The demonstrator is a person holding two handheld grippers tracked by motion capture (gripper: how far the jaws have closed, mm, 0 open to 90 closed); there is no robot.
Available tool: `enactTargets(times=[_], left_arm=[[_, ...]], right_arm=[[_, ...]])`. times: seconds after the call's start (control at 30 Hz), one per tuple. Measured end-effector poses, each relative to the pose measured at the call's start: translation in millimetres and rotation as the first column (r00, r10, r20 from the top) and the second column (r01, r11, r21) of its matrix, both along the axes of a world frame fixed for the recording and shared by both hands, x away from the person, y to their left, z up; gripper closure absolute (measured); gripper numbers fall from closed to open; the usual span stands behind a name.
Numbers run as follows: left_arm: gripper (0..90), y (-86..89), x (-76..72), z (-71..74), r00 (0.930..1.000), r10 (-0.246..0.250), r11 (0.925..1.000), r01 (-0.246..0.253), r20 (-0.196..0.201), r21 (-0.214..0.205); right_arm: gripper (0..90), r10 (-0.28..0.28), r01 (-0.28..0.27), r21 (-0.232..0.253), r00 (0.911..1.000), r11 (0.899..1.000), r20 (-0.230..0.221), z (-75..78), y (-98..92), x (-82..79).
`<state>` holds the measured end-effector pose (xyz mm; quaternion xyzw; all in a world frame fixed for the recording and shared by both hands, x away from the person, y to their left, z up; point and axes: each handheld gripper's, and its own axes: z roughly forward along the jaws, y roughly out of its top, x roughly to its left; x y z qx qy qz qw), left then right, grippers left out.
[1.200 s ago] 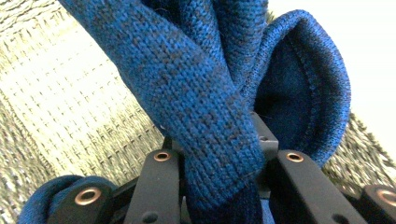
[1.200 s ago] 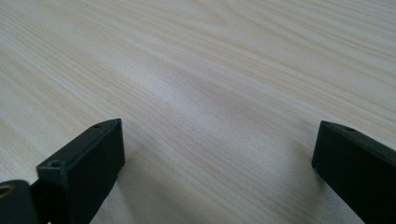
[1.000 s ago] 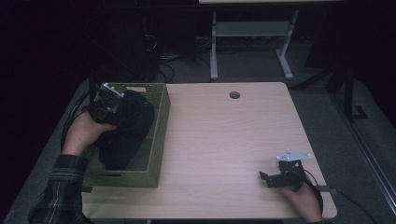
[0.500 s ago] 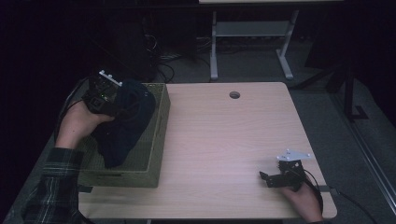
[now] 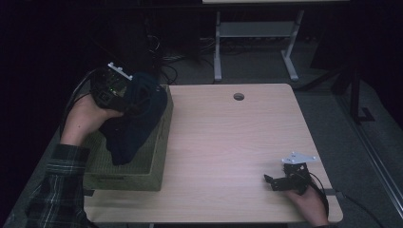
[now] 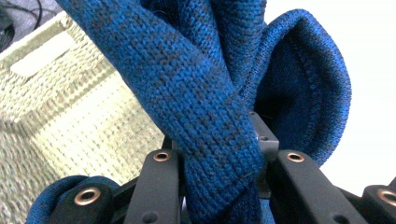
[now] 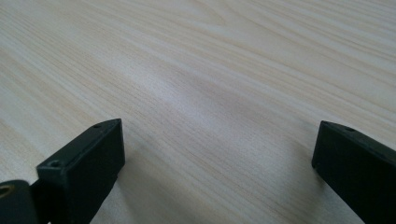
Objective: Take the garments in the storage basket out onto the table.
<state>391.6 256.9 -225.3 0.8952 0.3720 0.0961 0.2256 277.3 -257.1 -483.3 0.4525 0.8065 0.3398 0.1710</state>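
A dark blue knitted garment [image 5: 135, 121] hangs from my left gripper [image 5: 124, 99], raised above a woven olive basket [image 5: 142, 173] at the table's left side. In the left gripper view the blue knit [image 6: 205, 93] is bunched between the two black jaws, which are shut on it, and the basket [image 6: 70, 112] lies behind it. The garment's lower end still reaches down into the basket. At the table's front right corner my right gripper [image 5: 275, 182] rests on the wood; in the right gripper view its jaws stand wide apart around bare tabletop, and its fingers [image 7: 88, 163] hold nothing.
The light wooden table [image 5: 228, 142] has a round cable hole [image 5: 238, 96] near its far edge. A white desk frame [image 5: 256, 42] stands on the dark floor beyond. A plaid sleeve [image 5: 62, 185] comes in at the lower left.
My left gripper has risen and shifted toward the basket's far edge, pulling the blue garment higher out of the basket. The right gripper has kept still.
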Motion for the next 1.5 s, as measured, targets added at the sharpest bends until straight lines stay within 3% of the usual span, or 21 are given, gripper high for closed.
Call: enactTargets(times=[0.33, 1.0, 1.5], left_arm=[[70.4, -23.3, 3.5, 9.5, 0.9980, -0.062, 0.9979, 0.062, 0.014, -0.020], [70.4, -71.0, 3.6, 28.8, 0.9891, -0.144, 0.9894, 0.145, 0.027, -0.008], [70.5, -114.6, 0.8, 36.1, 0.9764, -0.213, 0.9771, 0.213, 0.039, 0.001]], right_arm=[[2.1, 0.000, 0.000, 0.000, 1.0000, 1.000, 0.000, 0.0, 0.0, 0.0], [2.1, 0.000, 0.000, 0.000, 1.0000, 1.000, 0.000, 0.0, 0.0, 0.0], [2.1, 0.000, 0.000, 0.000, 1.0000, 1.000, 0.000, 0.0, 0.0, 0.0]])
